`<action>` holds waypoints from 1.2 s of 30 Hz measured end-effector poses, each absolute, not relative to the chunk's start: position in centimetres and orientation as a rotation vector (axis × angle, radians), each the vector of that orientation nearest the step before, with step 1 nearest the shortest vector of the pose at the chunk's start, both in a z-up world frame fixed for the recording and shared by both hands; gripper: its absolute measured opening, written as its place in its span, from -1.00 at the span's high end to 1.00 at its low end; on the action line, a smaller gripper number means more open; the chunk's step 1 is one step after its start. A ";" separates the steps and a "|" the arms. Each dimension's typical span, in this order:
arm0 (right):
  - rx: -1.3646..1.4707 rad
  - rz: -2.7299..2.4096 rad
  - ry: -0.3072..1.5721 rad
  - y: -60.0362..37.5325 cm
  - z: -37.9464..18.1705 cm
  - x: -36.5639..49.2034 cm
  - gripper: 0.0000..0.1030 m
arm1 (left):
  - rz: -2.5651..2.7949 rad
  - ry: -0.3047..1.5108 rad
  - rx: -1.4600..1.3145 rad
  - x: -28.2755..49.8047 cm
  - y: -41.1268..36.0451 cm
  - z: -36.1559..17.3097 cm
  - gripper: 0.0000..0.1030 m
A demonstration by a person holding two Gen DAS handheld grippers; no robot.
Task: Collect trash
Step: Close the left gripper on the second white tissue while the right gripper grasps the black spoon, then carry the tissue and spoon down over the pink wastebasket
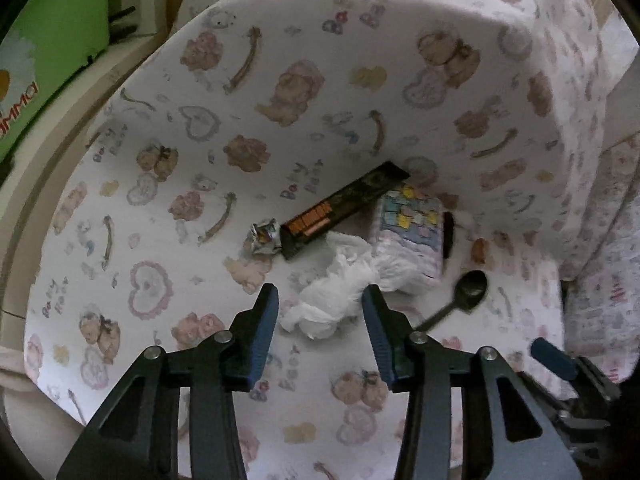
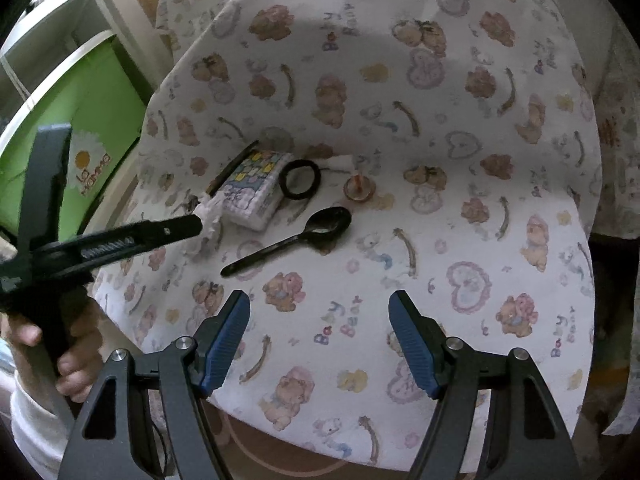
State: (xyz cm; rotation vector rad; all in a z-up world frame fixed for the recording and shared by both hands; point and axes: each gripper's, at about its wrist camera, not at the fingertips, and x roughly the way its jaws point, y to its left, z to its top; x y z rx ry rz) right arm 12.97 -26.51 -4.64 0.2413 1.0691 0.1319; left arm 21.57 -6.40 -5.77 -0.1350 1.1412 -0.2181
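Quick count of what's sitting on the teddy-print cloth: one crumpled white tissue, one foil ball, one dark wrapper bar, one tissue pack, one black spoon, one black ring, one little round cup thing. Plus one green box off to the side.
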 end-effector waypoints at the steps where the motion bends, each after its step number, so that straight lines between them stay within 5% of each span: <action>1: 0.254 0.130 1.070 -26.7 -4.7 13.0 -0.44 | -0.216 1.144 -0.133 21.6 -6.5 -6.0 0.16; 5: 0.281 0.113 1.070 -27.4 -4.8 13.2 -0.44 | -0.215 1.161 -0.143 21.8 -6.8 -6.7 0.21; 6: 0.283 0.107 1.071 -27.6 -4.8 13.2 -0.44 | -0.207 1.156 -0.138 21.7 -6.8 -6.7 0.43; 9: 0.303 0.090 1.076 -28.1 -5.0 13.4 -0.44 | -0.208 1.139 -0.132 21.4 -7.1 -6.3 0.57; 15: 0.383 0.080 1.057 -29.5 -4.5 14.0 -0.44 | -0.229 1.059 -0.115 19.6 -6.6 -3.7 0.58; 27: 0.662 -0.004 1.057 -31.8 -6.7 16.9 0.42 | -0.159 0.944 -0.032 17.0 -3.7 -1.3 0.56; 36: 0.565 -0.037 1.089 -29.7 -8.0 18.9 0.47 | -0.157 0.914 -0.021 16.5 -3.6 -0.9 0.55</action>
